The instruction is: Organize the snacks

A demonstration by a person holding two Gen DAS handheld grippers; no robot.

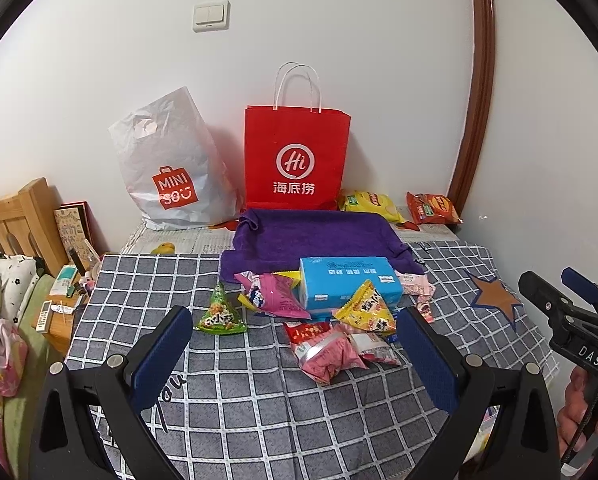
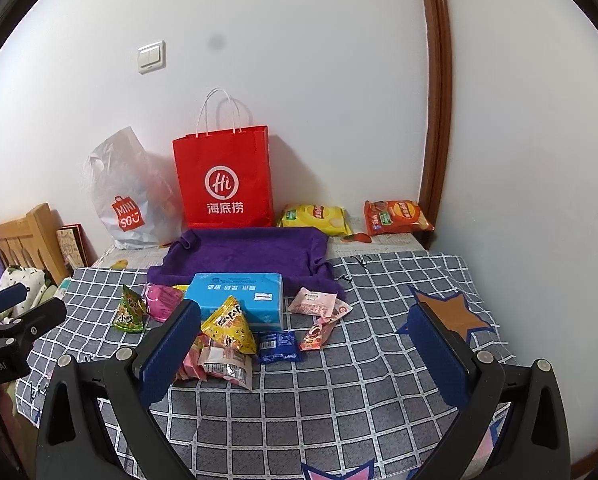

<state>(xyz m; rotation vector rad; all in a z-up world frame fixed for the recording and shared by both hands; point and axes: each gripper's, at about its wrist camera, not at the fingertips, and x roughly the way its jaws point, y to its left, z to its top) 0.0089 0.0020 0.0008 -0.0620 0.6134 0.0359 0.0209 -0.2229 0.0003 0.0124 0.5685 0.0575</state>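
The left gripper [image 1: 295,356] is spread wide and holds nothing; it hangs above the checked cloth [image 1: 227,408] with the snack pile directly ahead between its fingers. The right gripper [image 2: 305,350] is likewise wide apart and empty, and the same pile lies ahead and toward its left finger. The pile sits just in front of the blue tissue pack [image 1: 349,282], which rests on the near edge of the purple towel [image 1: 319,236]. Nearest the left gripper is the clear-and-pink packet [image 1: 327,358], lying flat with its long axis running roughly left-right across the finger line. The yellow triangular packet [image 1: 369,312] leans against the tissue pack, apex pointing up and away. The green triangular packet [image 1: 220,314] stands apart to the left, apex up. By judgement, the left gripper is the better placed for the pink packet, and the grip should close across its short axis. The red paper bag [image 1: 297,156] stands upright against the wall, well behind the pile.
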